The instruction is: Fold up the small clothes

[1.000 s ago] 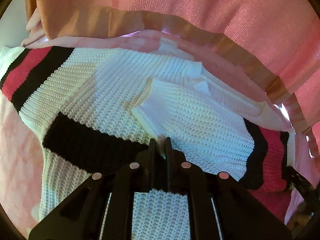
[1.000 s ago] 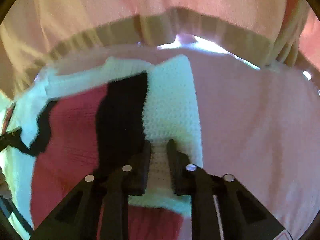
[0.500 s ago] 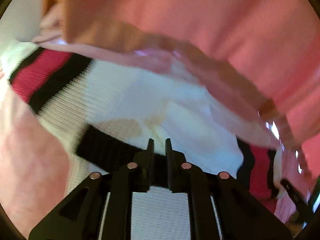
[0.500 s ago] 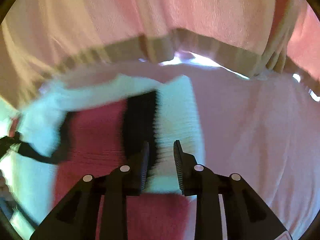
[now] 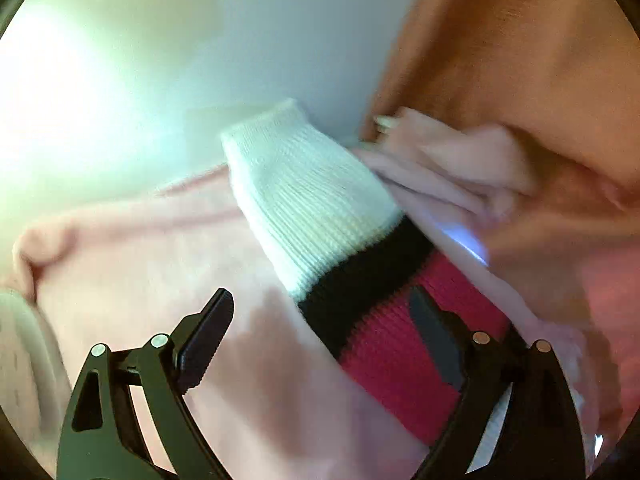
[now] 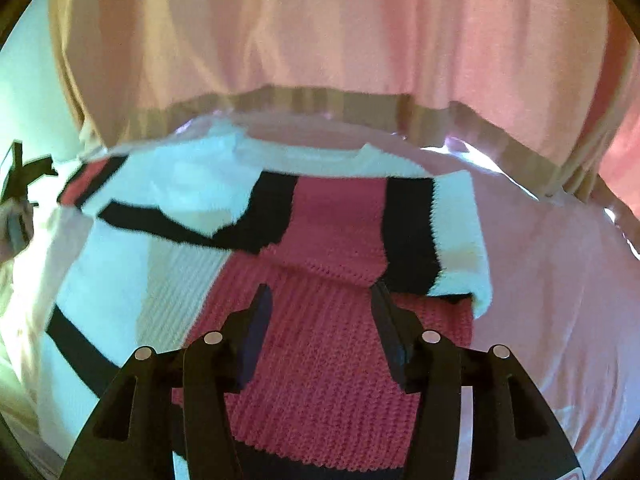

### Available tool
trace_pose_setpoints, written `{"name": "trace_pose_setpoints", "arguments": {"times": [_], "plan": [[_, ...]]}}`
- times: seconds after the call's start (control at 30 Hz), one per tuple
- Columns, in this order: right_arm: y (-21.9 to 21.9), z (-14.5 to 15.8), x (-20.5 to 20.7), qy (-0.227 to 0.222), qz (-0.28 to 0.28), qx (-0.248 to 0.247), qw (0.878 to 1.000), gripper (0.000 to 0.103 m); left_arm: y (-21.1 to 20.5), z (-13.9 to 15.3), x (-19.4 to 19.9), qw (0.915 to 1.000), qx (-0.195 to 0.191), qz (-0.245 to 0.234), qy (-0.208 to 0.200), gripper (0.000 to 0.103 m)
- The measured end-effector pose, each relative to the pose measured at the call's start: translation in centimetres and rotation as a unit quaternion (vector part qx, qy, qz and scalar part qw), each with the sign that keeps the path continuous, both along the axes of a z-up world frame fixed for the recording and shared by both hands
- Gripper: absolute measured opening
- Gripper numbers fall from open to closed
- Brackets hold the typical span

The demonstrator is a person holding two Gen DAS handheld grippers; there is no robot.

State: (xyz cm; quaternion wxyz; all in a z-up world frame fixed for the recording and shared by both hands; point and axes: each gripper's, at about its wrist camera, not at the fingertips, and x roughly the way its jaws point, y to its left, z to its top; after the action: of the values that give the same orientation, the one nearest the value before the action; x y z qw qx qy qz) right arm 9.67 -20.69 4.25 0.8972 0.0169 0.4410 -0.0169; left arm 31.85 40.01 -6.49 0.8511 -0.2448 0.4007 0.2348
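A knit sweater, white with red and black stripes, lies on a pink bedspread. Its right sleeve is folded over the body, white cuff at the right edge. My right gripper is open and empty just above the red panel. In the left wrist view the left sleeve, with white cuff and black and red bands, stretches away across the pink cover. My left gripper is wide open and holds nothing; its right finger lies over the red band.
A pink and orange curtain hangs behind the bed. A pale wall fills the upper left of the left wrist view. The left gripper shows at the far left of the right wrist view. Bunched pink fabric lies beside the sleeve.
Both grippers have opened and let go of the sweater. The left gripper has swung left toward the left sleeve. The right gripper has drawn back from the folded sleeve.
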Motion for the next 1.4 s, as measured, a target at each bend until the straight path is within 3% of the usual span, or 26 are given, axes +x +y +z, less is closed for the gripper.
{"name": "trace_pose_setpoints", "arguments": {"times": [0.13,0.2,0.23,0.3,0.33,0.47,0.57,0.73,0.8,0.9,0.93,0.97,1.0,1.1,1.17,1.33,1.4], "plan": [[0.2,-1.4,0.8,0.016,-0.001,-0.003,1.000,0.051,1.7,-2.7,2.3,0.9996,-0.021,0.000,0.018,0.085],[0.1,-1.9,1.2,0.021,-0.005,-0.003,1.000,0.051,1.2,-3.2,3.1,0.9998,0.008,-0.011,0.017,0.077],[0.1,-2.2,1.4,0.023,-0.008,-0.009,1.000,0.051,0.9,-3.3,3.5,0.9995,0.005,-0.028,0.014,0.053],[0.1,-2.3,1.5,0.025,-0.010,-0.016,1.000,0.051,0.1,-3.0,3.9,0.9993,0.001,-0.037,0.008,0.033],[0.2,-2.4,1.6,0.025,-0.011,-0.017,0.999,0.051,-0.2,-2.6,3.9,0.9991,0.003,-0.041,0.004,0.009],[0.1,-1.6,1.6,0.017,-0.011,-0.011,1.000,0.051,-4.8,1.9,3.1,0.9947,0.062,-0.076,-0.032,0.008],[-0.6,-0.5,1.1,0.004,-0.016,-0.002,1.000,0.053,-11.0,7.0,1.0,0.9831,0.086,-0.137,-0.085,0.008],[-2.5,1.3,-0.3,-0.015,-0.032,0.008,0.999,0.055,-24.4,13.7,-4.2,0.9478,0.080,-0.270,-0.151,0.008],[-3.5,1.8,-0.7,-0.017,-0.041,0.018,0.999,0.055,-31.1,14.2,-6.6,0.9274,0.067,-0.332,-0.158,0.008],[-5.2,2.2,-1.2,-0.014,-0.057,0.037,0.998,0.056,-38.6,11.9,-9.3,0.9103,0.057,-0.389,-0.129,0.014],[-5.5,2.2,-1.2,-0.013,-0.059,0.039,0.997,0.056,-41.7,9.9,-9.4,0.9085,0.053,-0.400,-0.109,0.023],[-5.8,2.3,-1.3,-0.012,-0.062,0.039,0.997,0.057,-44.0,7.7,-9.6,0.9058,0.043,-0.412,-0.088,0.040],[-6.2,2.4,-1.4,-0.011,-0.064,0.038,0.997,0.057,-45.0,5.8,-9.9,0.9080,0.042,-0.411,-0.068,0.045],[-6.9,2.6,-1.6,-0.009,-0.065,0.040,0.997,0.060,-46.0,2.2,-10.5,0.9119,0.043,-0.407,-0.026,0.048],[-7.1,2.5,-1.4,-0.006,-0.063,0.044,0.997,0.065,-44.1,0.8,-10.9,0.9158,0.021,-0.401,-0.005,0.056],[-6.4,1.8,-0.1,-0.003,-0.051,0.043,0.998,0.065,-35.9,2.6,-12.9,0.9430,-0.014,-0.332,-0.019,0.079],[-4.7,1.7,0.9,-0.011,-0.042,0.031,0.999,0.065,-32.8,3.0,-12.9,0.9565,-0.021,-0.290,-0.025,0.081]]}}
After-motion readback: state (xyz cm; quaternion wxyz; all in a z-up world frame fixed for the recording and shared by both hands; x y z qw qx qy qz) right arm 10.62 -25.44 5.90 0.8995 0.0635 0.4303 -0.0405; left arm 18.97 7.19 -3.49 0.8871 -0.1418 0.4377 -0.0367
